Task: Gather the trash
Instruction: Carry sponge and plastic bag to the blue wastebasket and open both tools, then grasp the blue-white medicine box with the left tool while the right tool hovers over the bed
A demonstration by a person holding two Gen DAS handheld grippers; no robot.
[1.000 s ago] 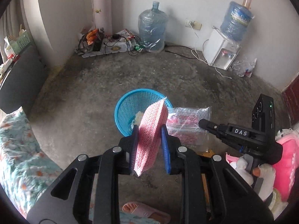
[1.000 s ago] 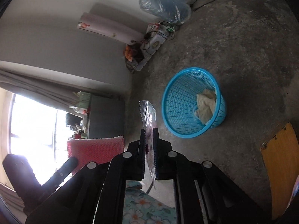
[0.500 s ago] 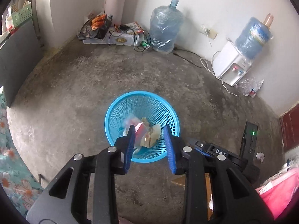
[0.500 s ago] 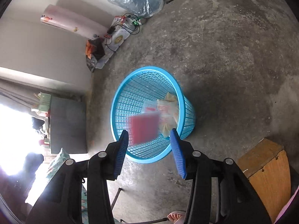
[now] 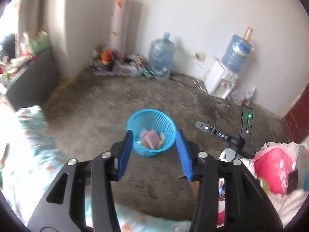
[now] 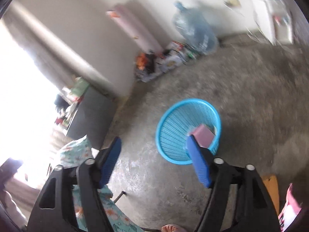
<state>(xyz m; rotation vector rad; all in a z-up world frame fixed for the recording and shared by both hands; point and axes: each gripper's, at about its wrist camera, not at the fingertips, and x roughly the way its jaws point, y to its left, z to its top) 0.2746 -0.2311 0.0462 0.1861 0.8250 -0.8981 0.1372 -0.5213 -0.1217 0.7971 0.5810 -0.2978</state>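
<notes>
- Left tongs (image 5: 154,152) are spread wide with nothing between them, hanging above the floor and aimed at the blue bin (image 5: 151,133).
- The trash is in the bin: a pink pad (image 5: 150,138) lies on top of some pale wrappers, so I'd say this drop-off is done and the hands are free for another piece.
- Right tongs (image 6: 154,162) are wide apart and empty too, with the bin (image 6: 188,130) just past the right-hand pad and the pink pad (image 6: 202,135) against its far wall.
- Next move, my guess: turn away from the bin, find more rubbish and close on it. Nothing loose shows on the bare floor near the bin, so it means looking elsewhere.
- View differences: the left camera catches the right gripper's body (image 5: 227,137), a pink bag (image 5: 274,168) on the right and the water dispenser (image 5: 222,83). The right camera shows the bright window, a wooden corner (image 6: 270,189) and a sandal toe (image 6: 171,228) at the bottom. Both are blurry.
</notes>
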